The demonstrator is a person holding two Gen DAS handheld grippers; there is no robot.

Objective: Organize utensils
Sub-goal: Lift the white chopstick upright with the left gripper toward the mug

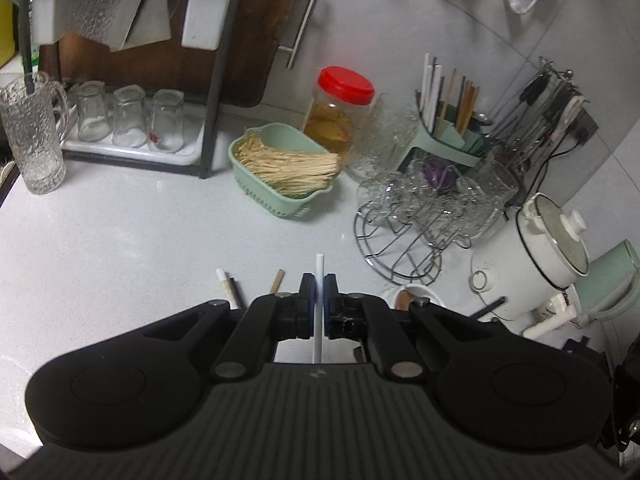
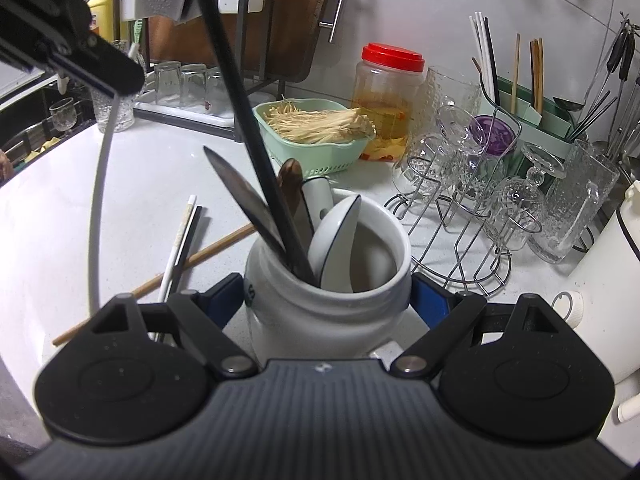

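Risk: white chopstick [image 1: 319, 320] pinched in left tongs [image 1: 319, 280] may swivel, miss jar [image 2: 320, 316]; right tongs [image 2: 326, 300] straddle jar, grip unclear.

White chopstick [image 1: 319, 312] upright, off the counter

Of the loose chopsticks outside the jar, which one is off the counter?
The white chopstick pinched in the left gripper. The white-and-black pair and the wooden chopstick lie flat on the counter beside the white jar.
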